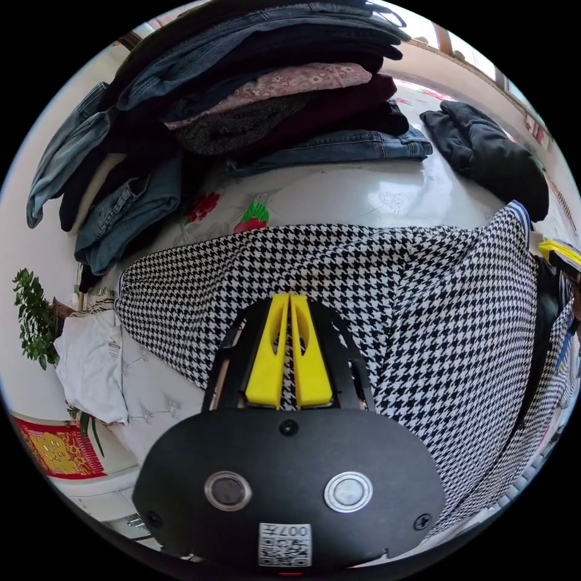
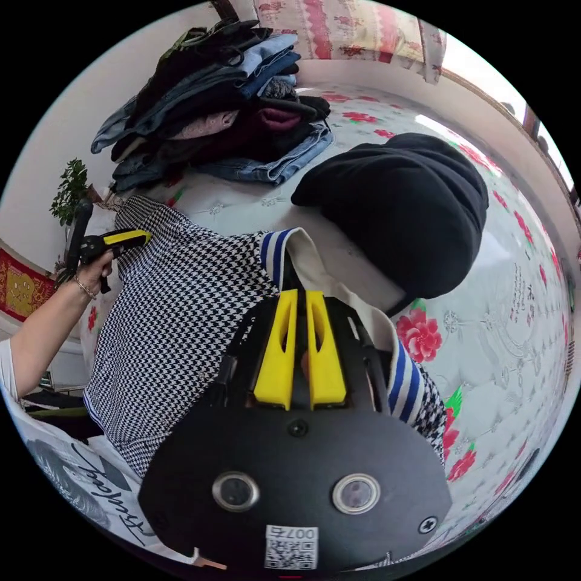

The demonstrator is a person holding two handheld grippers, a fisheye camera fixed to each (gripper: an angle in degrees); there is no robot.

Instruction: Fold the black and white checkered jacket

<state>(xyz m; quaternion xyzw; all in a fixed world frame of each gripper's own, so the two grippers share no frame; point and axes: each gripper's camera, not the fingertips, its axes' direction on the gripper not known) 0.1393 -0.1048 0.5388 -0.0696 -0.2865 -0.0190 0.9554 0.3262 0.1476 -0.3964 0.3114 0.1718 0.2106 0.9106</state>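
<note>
The black and white checkered jacket (image 1: pixel 423 315) is stretched between both grippers above the bed. In the left gripper view my left gripper (image 1: pixel 289 298) is shut on its fabric, which shows between the yellow jaws. The right gripper's yellow tip (image 1: pixel 560 251) peeks in at the jacket's far right edge. In the right gripper view my right gripper (image 2: pixel 296 293) is shut on the jacket (image 2: pixel 181 302) at its blue and white striped band (image 2: pixel 275 248). A hand holds the left gripper (image 2: pixel 130 237) at the jacket's far corner.
A tall pile of folded jeans and tops (image 1: pixel 260 91) (image 2: pixel 224 103) lies on the flowered bed sheet (image 1: pixel 363 193) (image 2: pixel 514 302). A black garment (image 1: pixel 490 151) (image 2: pixel 411 206) lies beside it. A plant (image 1: pixel 33 321) and a white cloth (image 1: pixel 91 363) are at the bed's edge.
</note>
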